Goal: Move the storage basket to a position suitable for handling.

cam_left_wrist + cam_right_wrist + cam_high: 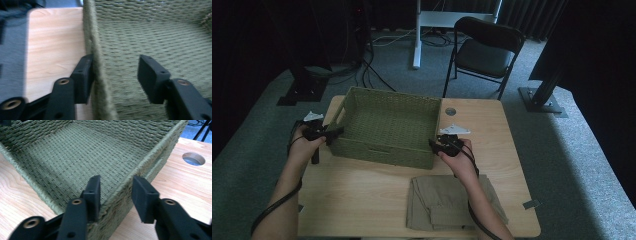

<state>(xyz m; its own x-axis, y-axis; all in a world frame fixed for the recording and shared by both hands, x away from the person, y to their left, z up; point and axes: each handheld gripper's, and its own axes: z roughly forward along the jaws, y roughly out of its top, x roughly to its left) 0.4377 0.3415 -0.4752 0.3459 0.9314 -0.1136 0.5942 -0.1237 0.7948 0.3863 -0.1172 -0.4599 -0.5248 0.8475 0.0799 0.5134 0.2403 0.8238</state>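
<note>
Basket singular, grippers two, folded trousers one.

I have a light wooden table with a round cable hole by its far edge. A green woven basket sits toward the far left corner; folded khaki trousers lie at the near edge.
</note>
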